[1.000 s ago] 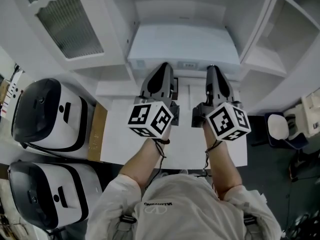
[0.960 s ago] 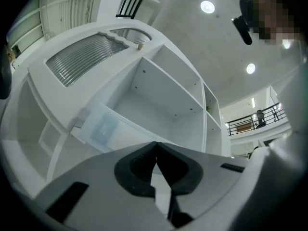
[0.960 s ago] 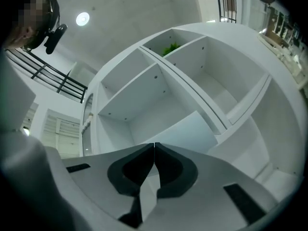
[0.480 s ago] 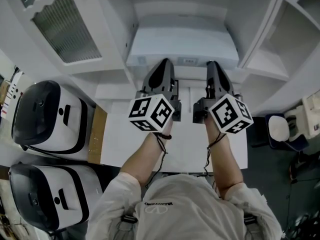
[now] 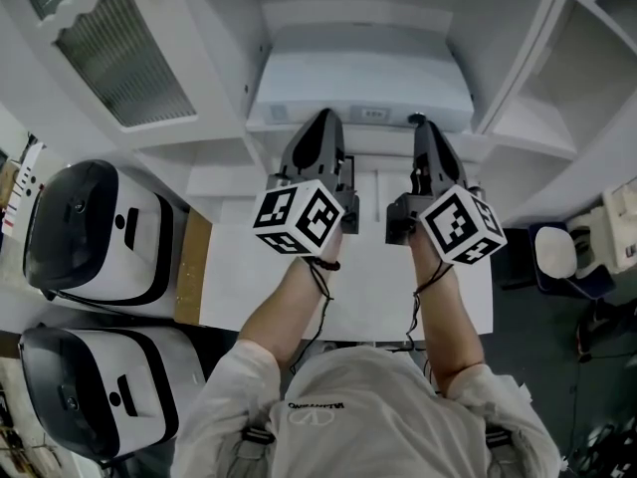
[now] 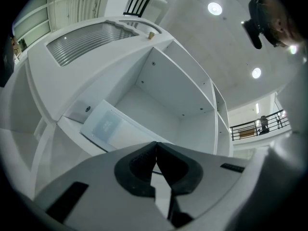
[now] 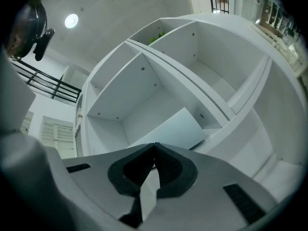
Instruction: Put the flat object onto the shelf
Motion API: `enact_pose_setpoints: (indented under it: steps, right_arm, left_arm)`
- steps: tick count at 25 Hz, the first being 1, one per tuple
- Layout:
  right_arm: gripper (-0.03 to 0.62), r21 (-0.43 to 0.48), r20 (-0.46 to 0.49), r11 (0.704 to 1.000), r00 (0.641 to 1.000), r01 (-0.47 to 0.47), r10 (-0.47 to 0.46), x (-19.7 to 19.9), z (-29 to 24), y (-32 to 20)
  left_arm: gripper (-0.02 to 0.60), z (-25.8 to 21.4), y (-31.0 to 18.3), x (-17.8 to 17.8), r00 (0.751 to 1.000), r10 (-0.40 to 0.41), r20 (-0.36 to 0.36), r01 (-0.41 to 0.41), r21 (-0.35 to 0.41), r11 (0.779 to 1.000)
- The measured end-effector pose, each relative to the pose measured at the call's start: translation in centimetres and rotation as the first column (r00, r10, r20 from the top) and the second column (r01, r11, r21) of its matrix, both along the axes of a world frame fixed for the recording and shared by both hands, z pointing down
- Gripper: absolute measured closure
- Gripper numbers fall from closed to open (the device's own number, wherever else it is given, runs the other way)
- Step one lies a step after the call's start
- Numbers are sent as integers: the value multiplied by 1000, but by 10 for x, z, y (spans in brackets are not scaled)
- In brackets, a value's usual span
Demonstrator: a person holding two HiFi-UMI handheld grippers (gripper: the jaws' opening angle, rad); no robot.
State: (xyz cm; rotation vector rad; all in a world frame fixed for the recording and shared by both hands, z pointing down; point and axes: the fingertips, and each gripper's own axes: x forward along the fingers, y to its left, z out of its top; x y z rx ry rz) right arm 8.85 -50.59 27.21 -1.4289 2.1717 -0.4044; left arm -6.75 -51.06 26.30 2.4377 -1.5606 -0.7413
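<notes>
The white flat object [image 5: 358,83] is lying inside the middle compartment of the white shelf [image 5: 348,13], with its near edge pointing toward the person. The left gripper [image 5: 323,119] and the right gripper [image 5: 423,124] are both clenched, with nothing between their pads. Their tips are sitting side by side at this near edge.
</notes>
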Motion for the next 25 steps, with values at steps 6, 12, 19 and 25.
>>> enact_pose_setpoints:
  steps: [6,12,19,25]
  right_arm:
    - [583,41,-29,999,999,-28,29,17,-1,26]
    - [583,95,-77,995,996,-41,48,32,2,63]
    - [583,180,-208,983,976,-28,65,42,6,109]
    - [583,115,-227,993,972,-39,64,61,37,122]
  left_arm:
    - [577,-11,30,-10,998,-40,51,34,117,993]
    - [577,-21,91,-17,974,-75,214,22,243,970]
    - [577,19,129,-60,951,-108,289,52,194,980]
    - [577,57,151,-90,946,-158,283,126,128,984]
